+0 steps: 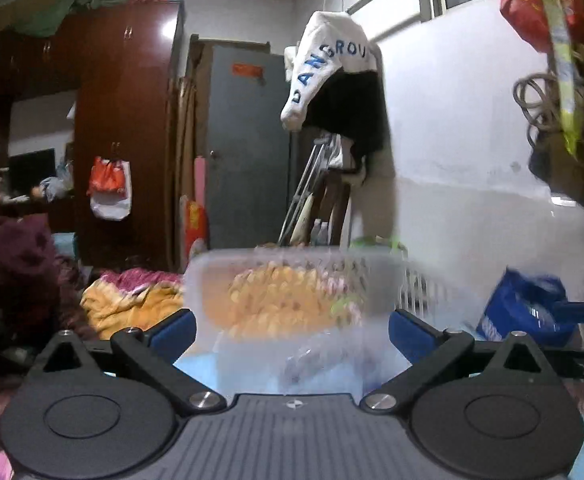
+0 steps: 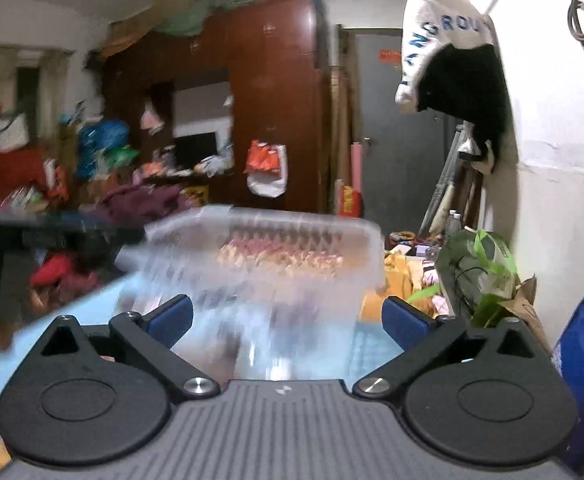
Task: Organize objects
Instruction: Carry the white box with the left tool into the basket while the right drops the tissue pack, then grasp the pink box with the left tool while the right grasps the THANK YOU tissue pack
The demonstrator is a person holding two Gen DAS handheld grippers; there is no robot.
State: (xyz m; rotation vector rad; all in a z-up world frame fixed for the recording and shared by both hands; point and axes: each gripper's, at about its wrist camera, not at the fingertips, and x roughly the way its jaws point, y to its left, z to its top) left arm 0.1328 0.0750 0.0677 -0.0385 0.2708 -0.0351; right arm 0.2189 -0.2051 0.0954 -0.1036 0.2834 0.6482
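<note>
Clear plastic bin [image 1: 292, 280] is the main thing here, a see-through tub that's pretty smeared by motion blur in both views. It sits on a light blue surface [image 2: 367, 340], looks like a bed sheet, right in front of both cameras. Through its wall you can make out something yellow-orange and pinkish, but whether that's inside it or behind it I honestly can't tell.

Left hand-held gripper [image 1: 292, 334] is spread wide, blue pads [image 1: 174, 332] well out to either side. The bin's lower part shows in the gap between them, but the pads aren't pressing on it. Right hand-held gripper [image 2: 288, 318] is the same deal: jaws wide apart, the blurry bin in front and partly between, nothing pinched.

Around it the room is packed. A yellow-orange blanket [image 1: 128, 304] lies left of the bin in the left view. A blue bag [image 1: 523, 312] sits off to the right near the white wall. In the right view a green plastic bag [image 2: 479, 268] stands right of the bin. Farther back there's a dark red wardrobe [image 1: 124, 120], a grey door [image 1: 248, 144], and a white garment with blue letters [image 1: 323, 68] hanging up high.
</note>
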